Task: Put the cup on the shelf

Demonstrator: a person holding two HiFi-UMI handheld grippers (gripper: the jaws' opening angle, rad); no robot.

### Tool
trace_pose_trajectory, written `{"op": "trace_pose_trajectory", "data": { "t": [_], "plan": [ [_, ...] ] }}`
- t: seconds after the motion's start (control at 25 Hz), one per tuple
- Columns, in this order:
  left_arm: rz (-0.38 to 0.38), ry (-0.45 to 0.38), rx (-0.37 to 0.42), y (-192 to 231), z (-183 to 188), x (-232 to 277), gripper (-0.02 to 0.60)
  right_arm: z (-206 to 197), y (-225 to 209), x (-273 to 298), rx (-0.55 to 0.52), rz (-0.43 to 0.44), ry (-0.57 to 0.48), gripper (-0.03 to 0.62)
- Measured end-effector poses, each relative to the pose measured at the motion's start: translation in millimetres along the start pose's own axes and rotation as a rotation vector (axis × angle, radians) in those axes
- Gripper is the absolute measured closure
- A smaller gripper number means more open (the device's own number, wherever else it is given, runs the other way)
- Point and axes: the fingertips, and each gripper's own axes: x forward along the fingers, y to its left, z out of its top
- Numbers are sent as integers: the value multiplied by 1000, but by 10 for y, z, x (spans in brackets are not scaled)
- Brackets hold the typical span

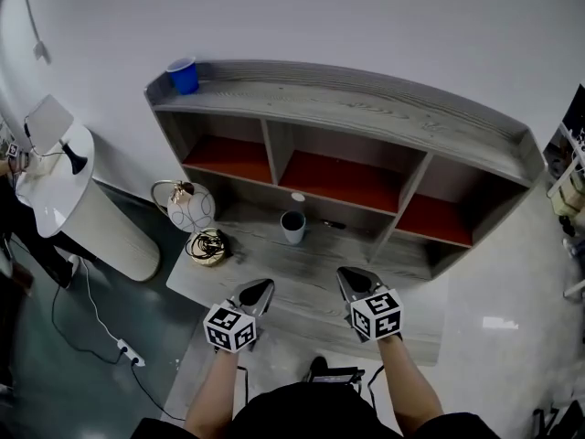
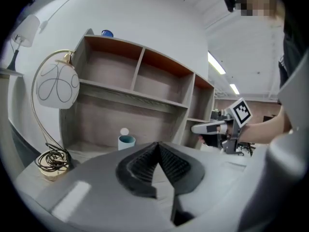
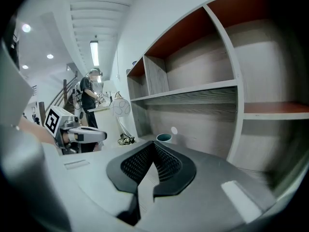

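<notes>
Note left gripper [image 1: 259, 291] and right gripper [image 1: 352, 280] both clenched on nothing, side by side over the front bottom board of the shelf unit [image 1: 384, 108], with the cup [image 1: 292, 227] upright there, ahead of both, before the middle compartment.

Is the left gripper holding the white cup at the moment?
No, the white cup stands free on the grey wooden shelf, beyond the shut left gripper.

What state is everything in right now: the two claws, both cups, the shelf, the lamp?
left gripper: shut, empty.
right gripper: shut, empty.
white cup: upright on the shelf's bottom board, untouched.
blue cup: upright on the shelf's top.
shelf: upper compartments empty.
lamp: standing, seems unlit.
</notes>
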Motion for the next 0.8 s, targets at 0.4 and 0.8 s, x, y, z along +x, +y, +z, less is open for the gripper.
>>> {"op": "trace_pose_trajectory", "data": {
  "t": [0.4, 0.8],
  "plan": [
    [-34, -16, 6, -123, -209, -737, 581, -242, 677, -261, 7, -15, 12, 582],
    [-70, -3, 5, -346, -533, -1320, 581, -512, 1249, -714, 5, -49, 20, 582]
  ]
}}
